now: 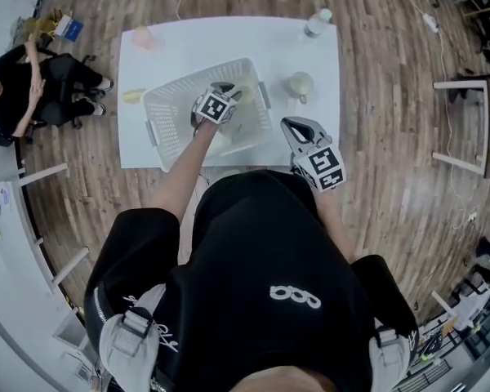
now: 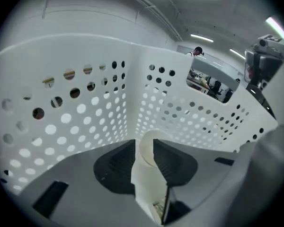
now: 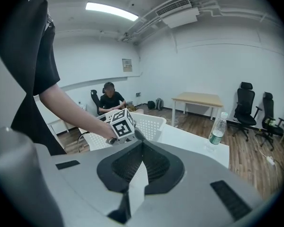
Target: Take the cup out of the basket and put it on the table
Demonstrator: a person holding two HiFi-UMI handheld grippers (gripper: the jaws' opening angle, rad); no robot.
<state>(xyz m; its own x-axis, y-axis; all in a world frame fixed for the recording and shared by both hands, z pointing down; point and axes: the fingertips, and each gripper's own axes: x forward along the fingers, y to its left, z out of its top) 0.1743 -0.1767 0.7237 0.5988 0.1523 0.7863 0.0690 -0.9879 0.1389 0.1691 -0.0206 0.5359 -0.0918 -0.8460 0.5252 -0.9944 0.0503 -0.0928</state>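
Cup, pale, sits at 2 o'clock inside the perforated white basket. Beneath, the white table bears that basket at its middle. Into it reaches the left gripper, jaws narrowly apart with the cup's rim in the gap, seemingly unpinched. At the basket's 5 o'clock, the right gripper is closed and empty. Risk: such a slim gap could shove or tip the cup against the basket's wall.

Black short-sleeve tee, white logo lower centre; grey buckled straps at btm corners. Grey left gripper & right gripper, each w/ b&w marker cube.
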